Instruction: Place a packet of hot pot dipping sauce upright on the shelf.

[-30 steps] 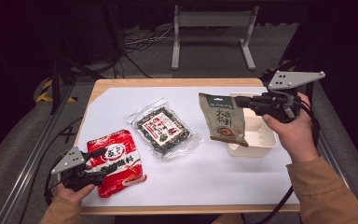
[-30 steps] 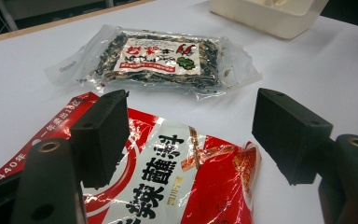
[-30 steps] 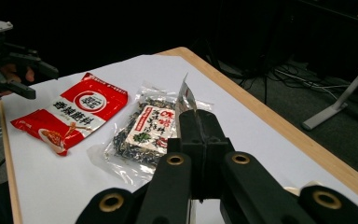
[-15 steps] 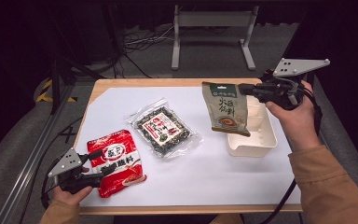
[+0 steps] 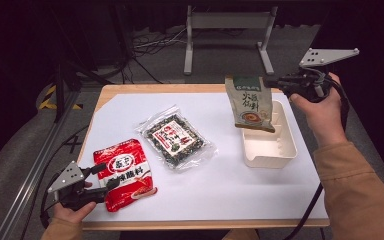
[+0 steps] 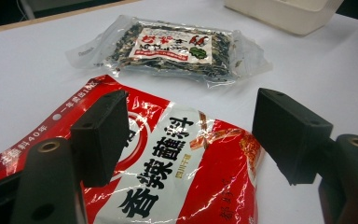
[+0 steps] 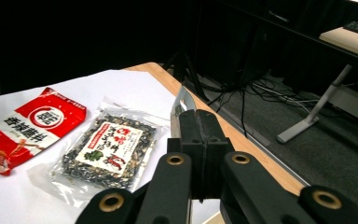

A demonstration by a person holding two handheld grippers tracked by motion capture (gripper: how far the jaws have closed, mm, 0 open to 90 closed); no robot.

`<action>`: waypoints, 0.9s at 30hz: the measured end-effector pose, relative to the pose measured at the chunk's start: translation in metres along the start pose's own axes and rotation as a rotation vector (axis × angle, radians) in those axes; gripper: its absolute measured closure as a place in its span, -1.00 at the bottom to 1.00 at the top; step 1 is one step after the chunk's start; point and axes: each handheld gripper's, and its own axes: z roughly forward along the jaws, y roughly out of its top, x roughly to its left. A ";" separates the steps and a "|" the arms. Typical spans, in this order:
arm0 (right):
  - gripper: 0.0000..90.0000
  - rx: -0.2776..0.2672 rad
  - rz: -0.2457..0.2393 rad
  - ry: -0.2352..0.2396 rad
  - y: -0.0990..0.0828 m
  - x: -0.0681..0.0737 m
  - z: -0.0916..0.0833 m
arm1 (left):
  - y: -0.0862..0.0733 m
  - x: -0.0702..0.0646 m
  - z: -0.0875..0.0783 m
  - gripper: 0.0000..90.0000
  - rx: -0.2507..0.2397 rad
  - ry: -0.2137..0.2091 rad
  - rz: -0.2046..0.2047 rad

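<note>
Green pouch (image 5: 250, 102) hangs pinched in raised right tool (image 5: 272, 81) over white tray (image 5: 269, 150).

Right gripper (image 5: 272, 81) is up at the table's (image 5: 130, 107) far right edge, clamped on the top edge of the upright pouch (image 5: 250, 102), which hangs directly below-left of its jaws over the far end of the tray (image 5: 275, 155). Left gripper (image 5: 111, 176) sits at the near left corner, jaws wide apart over the near end of the sauce packet (image 5: 126, 172), which lies flat on the table. Clear bag (image 5: 175, 140) lies flat between the two grippers, just beyond the sauce packet and left of the tray.
</note>
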 end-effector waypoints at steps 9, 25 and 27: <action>1.00 -0.002 0.006 -0.041 0.003 -0.021 0.002 | 0.000 0.001 0.001 -0.38 -0.008 -0.003 0.002; 1.00 -0.027 0.038 -0.083 -0.002 -0.056 0.011 | 0.001 0.004 0.003 -0.38 -0.013 -0.011 -0.006; 1.00 -0.022 0.039 -0.091 -0.003 -0.059 0.013 | 0.000 0.004 0.003 -0.38 -0.015 -0.013 -0.017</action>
